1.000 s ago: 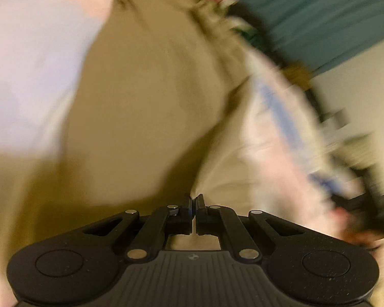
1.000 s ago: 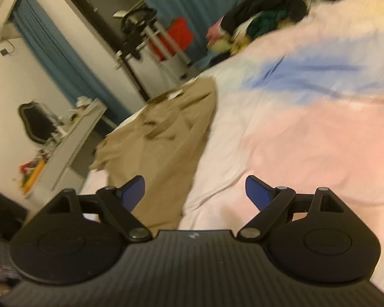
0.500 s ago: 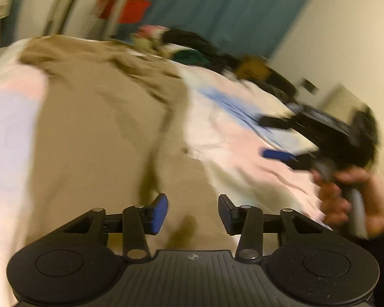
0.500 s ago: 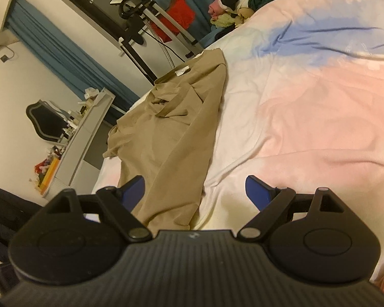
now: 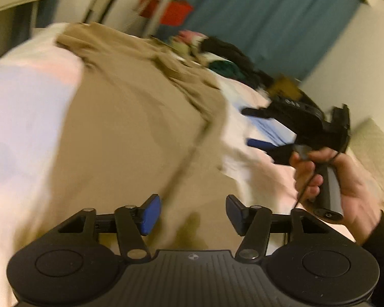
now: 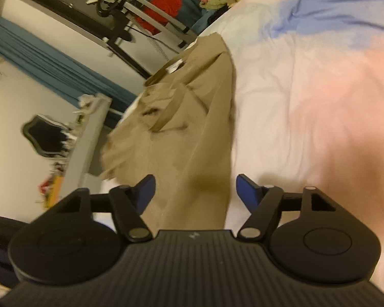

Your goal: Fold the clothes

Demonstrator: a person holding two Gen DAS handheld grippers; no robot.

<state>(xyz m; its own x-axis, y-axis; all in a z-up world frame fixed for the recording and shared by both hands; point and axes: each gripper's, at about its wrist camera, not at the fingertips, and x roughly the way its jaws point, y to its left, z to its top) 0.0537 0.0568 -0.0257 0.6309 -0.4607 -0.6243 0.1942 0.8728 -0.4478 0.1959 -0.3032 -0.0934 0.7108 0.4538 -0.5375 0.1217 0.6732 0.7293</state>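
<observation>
Garment [image 6: 192,133] edge between parted right tongs [image 6: 194,192], untouched.

Both wrist views look down, close, sharing the tan garment [image 5: 130,138]

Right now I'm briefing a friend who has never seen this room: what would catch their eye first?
A tan garment lies spread along the left side of a bed, on a bedspread in pink, white and blue. Behind it hang teal curtains, with a red thing by a metal frame and a heap of mixed clothes at the far end of the bed.
</observation>
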